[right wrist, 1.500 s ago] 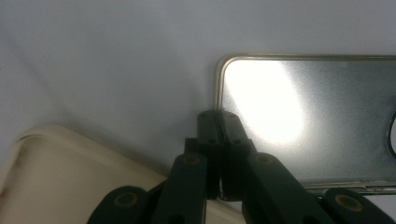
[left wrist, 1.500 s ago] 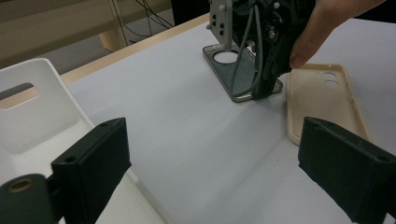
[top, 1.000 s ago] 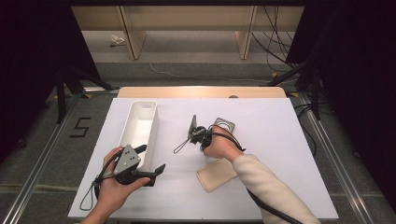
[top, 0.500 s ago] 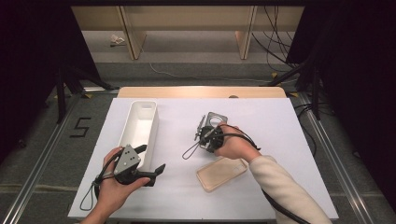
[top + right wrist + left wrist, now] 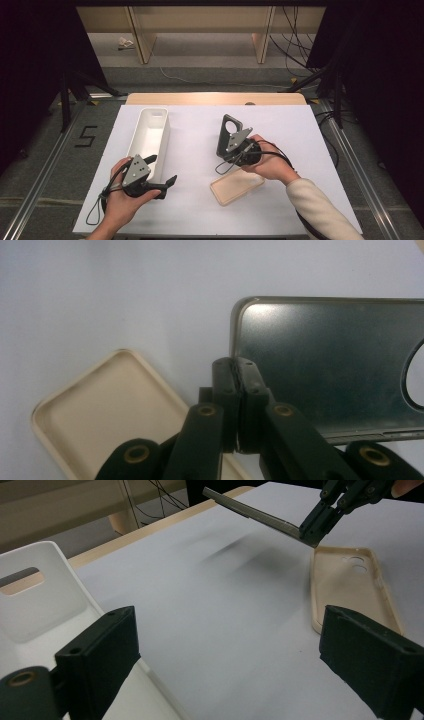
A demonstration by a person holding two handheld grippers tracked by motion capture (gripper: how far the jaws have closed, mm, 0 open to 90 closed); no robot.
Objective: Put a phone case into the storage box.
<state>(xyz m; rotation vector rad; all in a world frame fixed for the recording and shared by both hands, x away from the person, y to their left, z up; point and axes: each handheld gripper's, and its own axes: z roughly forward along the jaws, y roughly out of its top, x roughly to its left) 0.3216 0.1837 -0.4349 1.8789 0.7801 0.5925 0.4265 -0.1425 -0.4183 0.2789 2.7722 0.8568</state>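
Jaws first: those of the right gripper (image 5: 239, 390) were pressed together on the edge of a dark grey phone case (image 5: 228, 134), while those of the left gripper (image 5: 235, 660) stood wide apart with nothing between them

Largest of all was the white table (image 5: 310, 150), which filled the middle of the high view, with a pale wooden strip (image 5: 215, 98) along its far edge. On its left half lay a long white tray (image 5: 150, 137), running from near to far, open side up; the left gripper view caught its end wall with a slot handle. Just near the tray's near end, the left hand (image 5: 120, 205) kept its gripper low over the table, jaws pointing right.

Right of centre, the right hand (image 5: 272, 162) held its gripper above the table. The dark grey phone case rose clear of the surface, tilted up toward the far side (its round camera cut-out at the top), pinched at its lower edge.

Smallest was a beige phone case (image 5: 236, 186), lying flat and hollow side up, just near the right gripper and apart from the grey one
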